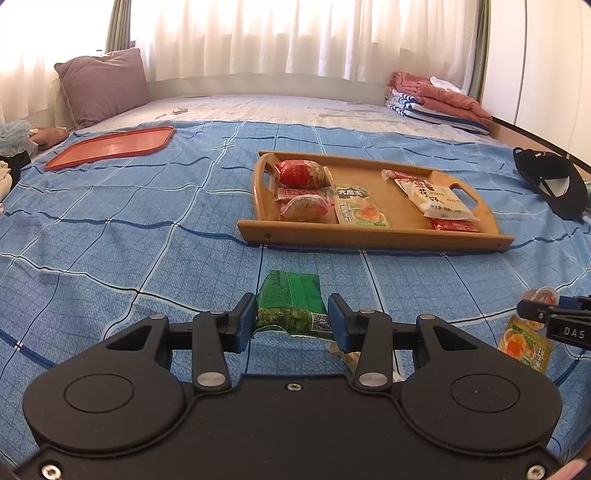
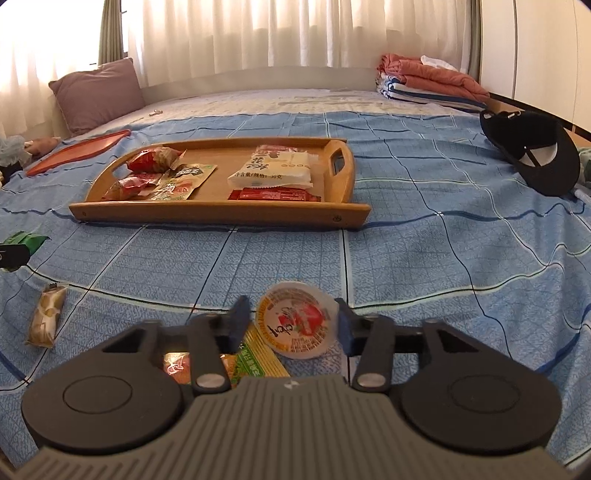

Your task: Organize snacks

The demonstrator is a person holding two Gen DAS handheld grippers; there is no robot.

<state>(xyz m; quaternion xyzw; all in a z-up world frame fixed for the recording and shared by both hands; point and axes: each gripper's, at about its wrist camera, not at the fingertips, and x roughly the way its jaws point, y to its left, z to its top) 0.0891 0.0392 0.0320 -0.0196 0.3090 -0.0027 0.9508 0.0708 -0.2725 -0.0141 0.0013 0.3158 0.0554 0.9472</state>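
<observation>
Room: bare blue bedspread [image 1: 110, 236] between grippers and wooden tray [image 1: 369, 236]
Left gripper [image 1: 291, 319]: pads pinching green packet [image 1: 290, 299]
Right gripper [image 2: 293, 323]: jaws bracketing jelly cup [image 2: 297, 319]; contact unclear

The setting is a bedroom, with a bed [image 1: 110, 229] filling the space ahead of the jaws, covered by a blue checked sheet [image 2: 424, 251]. Beyond the sheet's far edge a pale quilted mattress surface [image 1: 280, 107] is exposed. Far ahead, sheer white curtains [image 1: 295, 37] span the window, strongly backlit by daylight, with grey-green drapes [image 1: 118, 26] at the left. A mauve pillow [image 1: 103, 86] leans at the far left corner. Folded bedding [image 1: 439, 99] in coral and blue-striped layers sits far right. A pale wall panel [image 2: 546, 51] stands at the right.
</observation>
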